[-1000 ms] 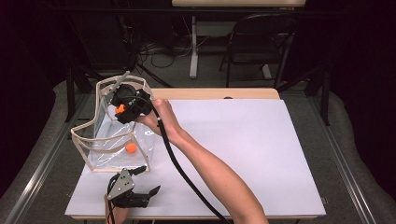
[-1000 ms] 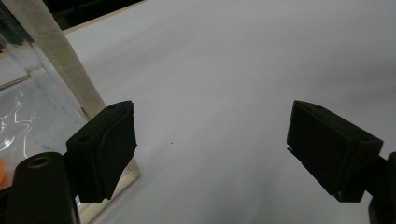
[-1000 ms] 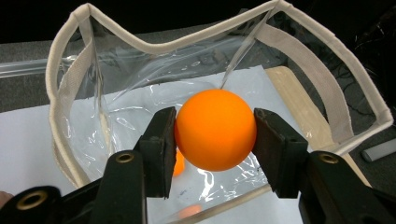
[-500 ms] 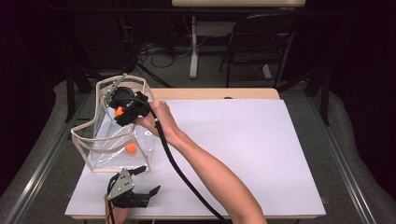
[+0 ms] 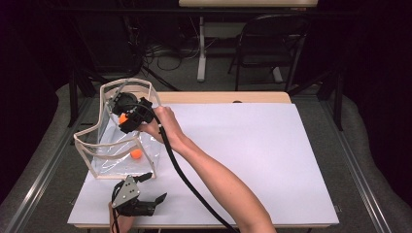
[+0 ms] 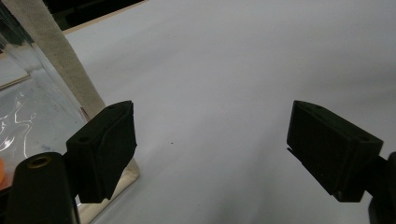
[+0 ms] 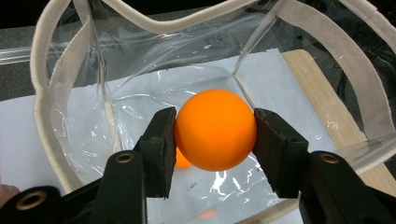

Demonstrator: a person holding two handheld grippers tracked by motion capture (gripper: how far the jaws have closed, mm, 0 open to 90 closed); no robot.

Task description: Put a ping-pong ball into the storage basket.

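The right gripper clamps one orange ball over the mouth of the clear bag. A second ball lies inside on the bag's bottom. The left gripper rests wide apart, empty, beside the bag on the white table.

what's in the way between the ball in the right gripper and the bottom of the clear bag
Nothing visible. The right gripper holds the orange ball over the clear bag's open mouth; a second ball lies on the bottom.
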